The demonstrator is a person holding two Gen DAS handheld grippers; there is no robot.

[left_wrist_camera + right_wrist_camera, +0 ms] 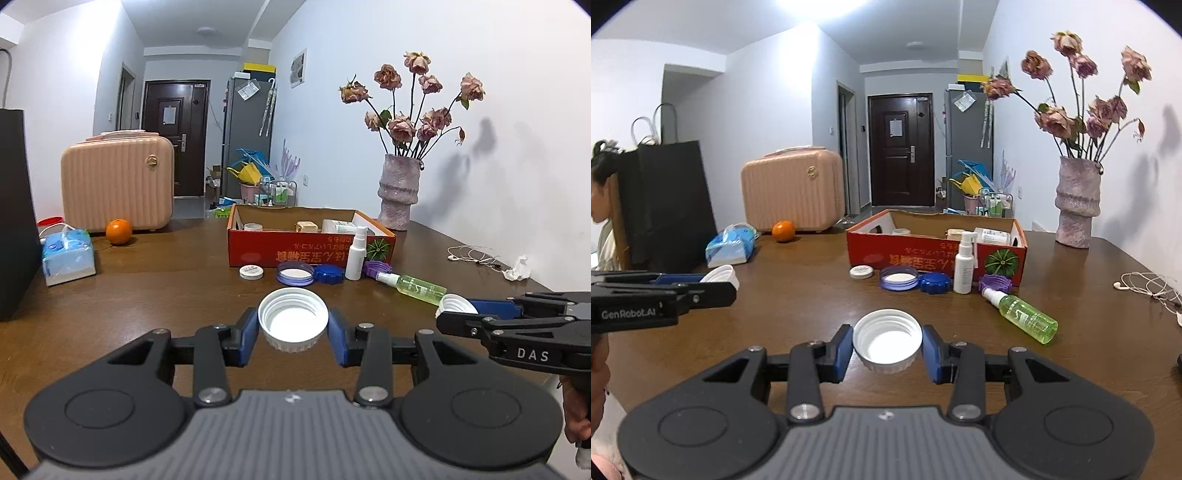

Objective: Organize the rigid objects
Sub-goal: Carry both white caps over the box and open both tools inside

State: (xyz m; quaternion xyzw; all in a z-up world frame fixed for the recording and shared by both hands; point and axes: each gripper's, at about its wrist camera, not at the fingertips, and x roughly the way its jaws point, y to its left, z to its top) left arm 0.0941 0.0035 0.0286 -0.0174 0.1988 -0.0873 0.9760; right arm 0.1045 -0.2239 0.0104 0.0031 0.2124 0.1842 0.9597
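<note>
The left hand-held gripper [293, 325] is clamped on a white screw cap [293, 319], open side up, above the bench [147, 295]. The right hand-held gripper [887, 341] grips a second white screw cap [887, 339] the same way. Both caps are held on the near side of the red cardboard box [310, 247], well short of it.

Inside the box already lie a tape roll [253, 226], a small tan carton [306, 226] and a white bottle [338, 226], so part of the sorting looks done. In front of the box, a small white lid [251, 272], a purple lid [294, 273], a blue lid [330, 273], a white spray bottle [356, 254], a purple ring cap [376, 267] and a green spray bottle [413, 285] lying on its side probably still have to go in, along with both held caps.
</note>
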